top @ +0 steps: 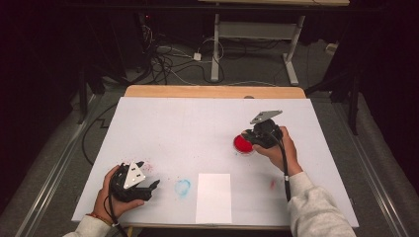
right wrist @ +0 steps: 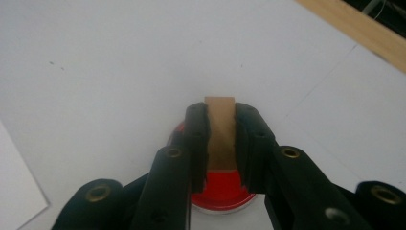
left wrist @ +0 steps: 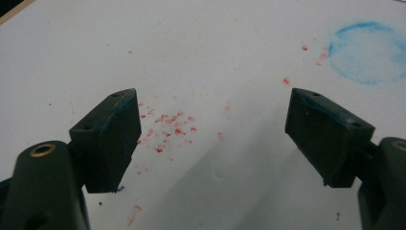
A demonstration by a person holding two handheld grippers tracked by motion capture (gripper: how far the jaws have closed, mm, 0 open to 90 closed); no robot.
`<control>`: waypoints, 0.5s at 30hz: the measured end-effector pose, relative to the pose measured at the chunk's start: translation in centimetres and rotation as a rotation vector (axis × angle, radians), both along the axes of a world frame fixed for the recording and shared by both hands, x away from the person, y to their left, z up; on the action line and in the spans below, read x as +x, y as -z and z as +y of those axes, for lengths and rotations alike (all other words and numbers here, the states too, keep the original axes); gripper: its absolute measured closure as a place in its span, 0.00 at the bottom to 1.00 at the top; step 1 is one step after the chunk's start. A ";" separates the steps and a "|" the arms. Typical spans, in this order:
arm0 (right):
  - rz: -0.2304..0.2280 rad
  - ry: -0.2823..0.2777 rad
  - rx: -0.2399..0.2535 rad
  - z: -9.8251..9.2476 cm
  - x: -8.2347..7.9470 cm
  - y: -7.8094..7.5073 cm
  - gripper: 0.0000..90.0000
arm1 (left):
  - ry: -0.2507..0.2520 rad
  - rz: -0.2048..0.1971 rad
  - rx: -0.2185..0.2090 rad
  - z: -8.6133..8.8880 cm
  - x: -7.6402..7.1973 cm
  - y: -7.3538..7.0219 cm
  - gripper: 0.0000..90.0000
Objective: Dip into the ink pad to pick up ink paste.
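Note:
My right gripper [top: 250,139] [right wrist: 220,125] is shut on a flat brown wooden piece [right wrist: 219,128] that stands upright between its jaws. Directly beneath it a round red dish [top: 242,143] [right wrist: 222,190] with a pale rim sits on the white table cover [top: 197,133], right of centre; whether the piece touches the dish is unclear. Near the front left corner, my left gripper [top: 149,174] [left wrist: 213,139] rests low over the cover in a hand. Its jaws are wide open with nothing between them.
A white sheet of paper [top: 213,197] lies at the front edge, in the middle. A blue round smudge [top: 182,187] [left wrist: 366,52] and red specks [left wrist: 167,127] mark the cover near the left gripper. A red smear [top: 272,184] lies front right. The wooden table edge [top: 212,92] runs along the back.

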State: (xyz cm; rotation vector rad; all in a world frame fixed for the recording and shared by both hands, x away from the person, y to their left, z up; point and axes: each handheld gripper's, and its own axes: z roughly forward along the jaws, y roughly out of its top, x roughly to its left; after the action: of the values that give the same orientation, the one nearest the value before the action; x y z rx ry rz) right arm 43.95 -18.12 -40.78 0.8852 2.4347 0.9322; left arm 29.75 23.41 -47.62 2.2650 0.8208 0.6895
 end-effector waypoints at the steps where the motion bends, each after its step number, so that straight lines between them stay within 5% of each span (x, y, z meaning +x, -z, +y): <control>1: -0.008 -0.004 0.003 -0.1 -0.2 -0.5 0.85 | 0.001 0.000 0.000 0.0 0.0 0.0 0.22; 15: -0.086 -0.009 0.045 -0.9 -2.0 -3.9 0.85 | 0.002 0.001 -0.004 0.0 0.0 0.0 0.22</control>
State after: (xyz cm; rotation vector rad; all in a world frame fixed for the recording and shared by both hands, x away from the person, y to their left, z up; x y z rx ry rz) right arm 41.98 -19.03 -36.87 0.8321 2.3552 1.0113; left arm 29.78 23.38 -47.64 2.2629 0.8195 0.6856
